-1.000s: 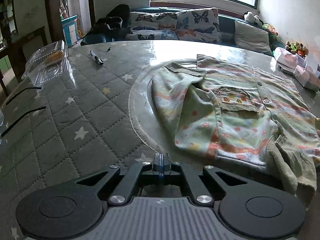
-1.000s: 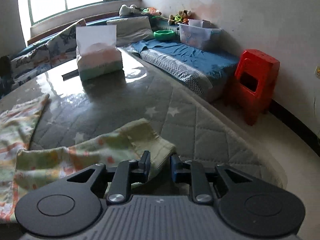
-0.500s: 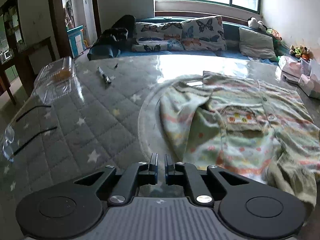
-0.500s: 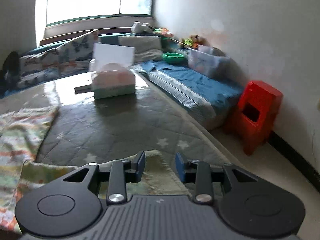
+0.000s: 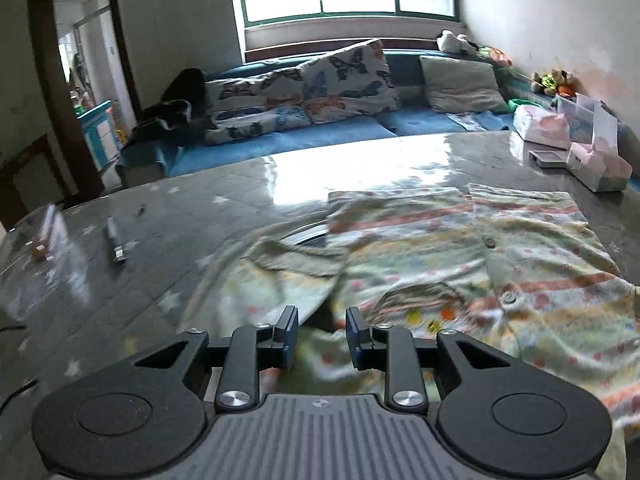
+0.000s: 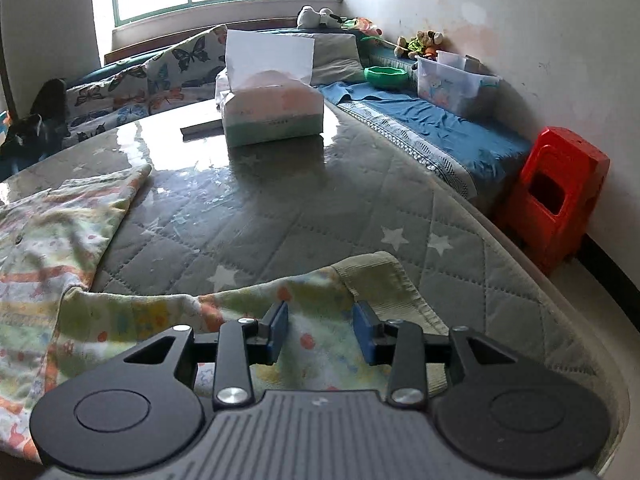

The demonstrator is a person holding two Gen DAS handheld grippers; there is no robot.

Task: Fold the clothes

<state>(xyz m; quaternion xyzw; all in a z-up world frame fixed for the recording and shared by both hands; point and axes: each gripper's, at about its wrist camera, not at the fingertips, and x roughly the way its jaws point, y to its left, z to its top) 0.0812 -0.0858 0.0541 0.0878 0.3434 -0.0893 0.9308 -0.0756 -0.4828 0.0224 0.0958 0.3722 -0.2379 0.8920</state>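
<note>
In the left wrist view, a dark marker (image 5: 116, 245) lies at the left of the frame on the quilted, star-printed surface (image 5: 168, 276), well apart from the clothing. The left tool (image 5: 321, 334) sits at bottom centre with its jaws parted and nothing between them. It hangs over the near part of the pastel-patterned shirt (image 5: 460, 264), just where the folded-in left sleeve (image 5: 280, 276) meets the body. From this tool the sleeve runs up and to the left, ending in a ribbed cuff near mid-frame, while the body spreads away to the right, its button line running up the right half of the frame toward the far edge.

In the right wrist view, the shirt body fills the left edge of the frame. The right sleeve (image 6: 240, 312) stretches from it across the lower middle, its long axis running left to right and ending in a ribbed cuff (image 6: 384, 280) right of centre. The right tool (image 6: 320, 330) stands open at bottom centre, the sleeve cloth lying in the gap just short of that cuff. A tissue box (image 6: 272, 108) sits upper centre, well clear.

Judged from this, each sleeve has its own tool nearest, and the right sleeve lies outstretched, away from the body.
</note>
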